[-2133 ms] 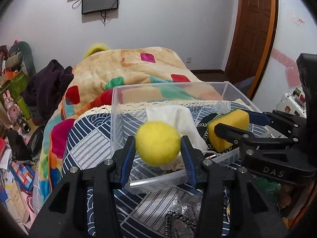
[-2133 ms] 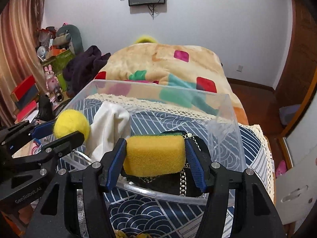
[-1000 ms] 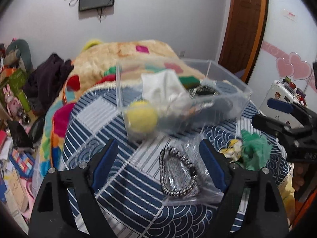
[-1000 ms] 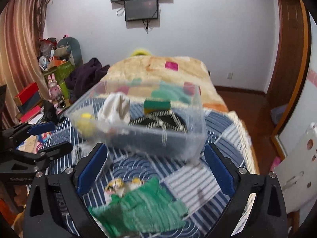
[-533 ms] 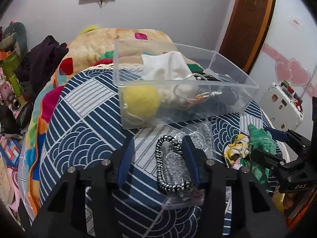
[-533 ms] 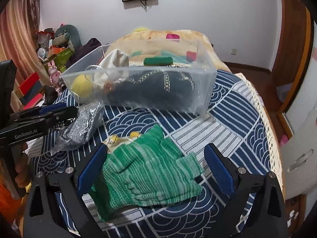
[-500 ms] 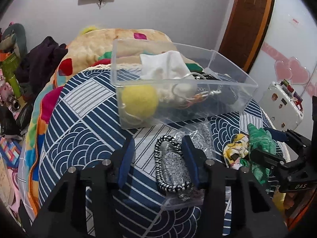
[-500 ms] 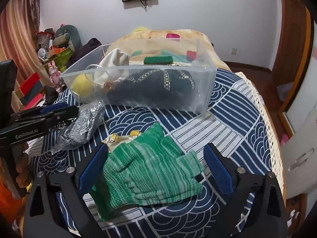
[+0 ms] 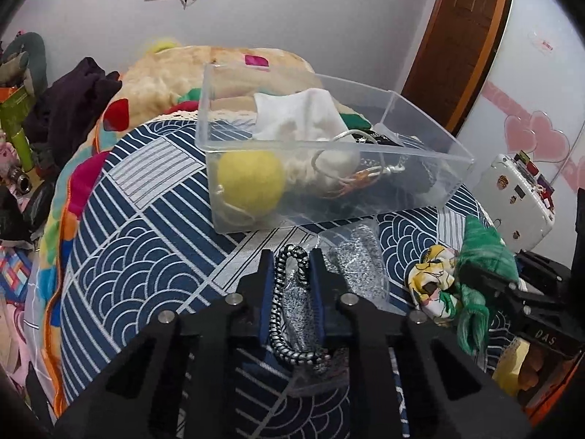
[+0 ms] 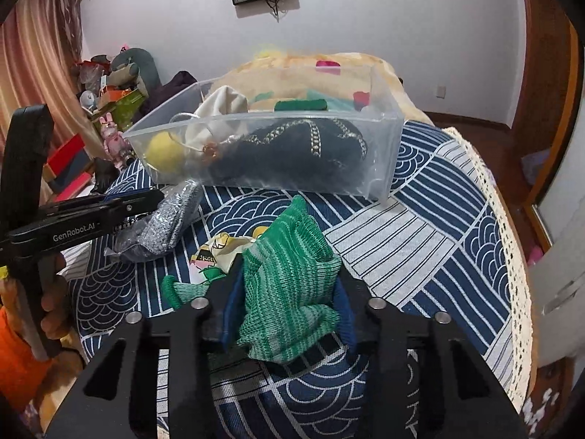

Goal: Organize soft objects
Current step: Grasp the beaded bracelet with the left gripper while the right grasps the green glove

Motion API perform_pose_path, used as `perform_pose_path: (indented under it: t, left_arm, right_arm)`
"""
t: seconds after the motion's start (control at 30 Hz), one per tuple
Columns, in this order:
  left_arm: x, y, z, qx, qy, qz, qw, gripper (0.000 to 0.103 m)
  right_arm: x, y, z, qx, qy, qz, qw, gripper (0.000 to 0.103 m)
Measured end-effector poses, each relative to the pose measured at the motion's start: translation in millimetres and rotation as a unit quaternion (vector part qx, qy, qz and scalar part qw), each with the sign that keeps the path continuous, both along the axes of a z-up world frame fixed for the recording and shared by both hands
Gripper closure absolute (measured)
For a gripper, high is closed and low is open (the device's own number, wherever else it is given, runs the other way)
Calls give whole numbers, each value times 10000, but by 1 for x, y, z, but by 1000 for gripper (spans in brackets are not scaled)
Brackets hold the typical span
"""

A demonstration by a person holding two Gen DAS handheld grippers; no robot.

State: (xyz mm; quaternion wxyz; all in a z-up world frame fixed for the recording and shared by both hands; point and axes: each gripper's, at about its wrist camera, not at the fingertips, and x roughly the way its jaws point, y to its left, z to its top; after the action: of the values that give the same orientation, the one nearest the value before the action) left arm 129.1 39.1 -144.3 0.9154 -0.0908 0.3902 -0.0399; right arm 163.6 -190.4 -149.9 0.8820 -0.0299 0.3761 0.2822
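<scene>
A clear plastic bin stands on the blue patterned bedspread. It holds a yellow ball, a white cloth, a black item with gold chain and a green-topped sponge. My left gripper is shut on a clear bag with a black-and-white cord and grey cloth in front of the bin. My right gripper is shut on a green knitted cloth, beside a yellow patterned cloth.
A colourful blanket lies behind the bin. Dark clothes and toys crowd the left side. A white case stands at the right, by a wooden door. The bedspread's lace edge runs along the right.
Both grippers let go of the ball and the sponge into the bin, drew back and came down. The left has closed on the bagged cord and the right on the green cloth.
</scene>
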Motion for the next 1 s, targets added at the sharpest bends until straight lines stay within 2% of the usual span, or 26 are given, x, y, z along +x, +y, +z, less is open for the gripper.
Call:
perform_pose_path:
  t: [0.13, 0.53, 0.77, 1.0]
  left_arm:
    - [-8, 5, 9, -54, -95, 9, 9999, 89]
    - [-23, 4, 64, 186, -853, 67, 9962, 89]
    - [-6, -3, 89, 457, -1251, 52, 9911, 89]
    - [26, -6, 101, 448, -1398, 92, 9891, 89]
  right_arm:
    - [-2, -4, 6, 62, -124, -78, 9999, 70]
    - [-2, -17, 42, 291, -647, -339, 9969, 71]
    - [11, -14, 74, 481, -1109, -449, 9916, 71]
    - [36, 2, 98, 558, -1469, -583, 9858, 71]
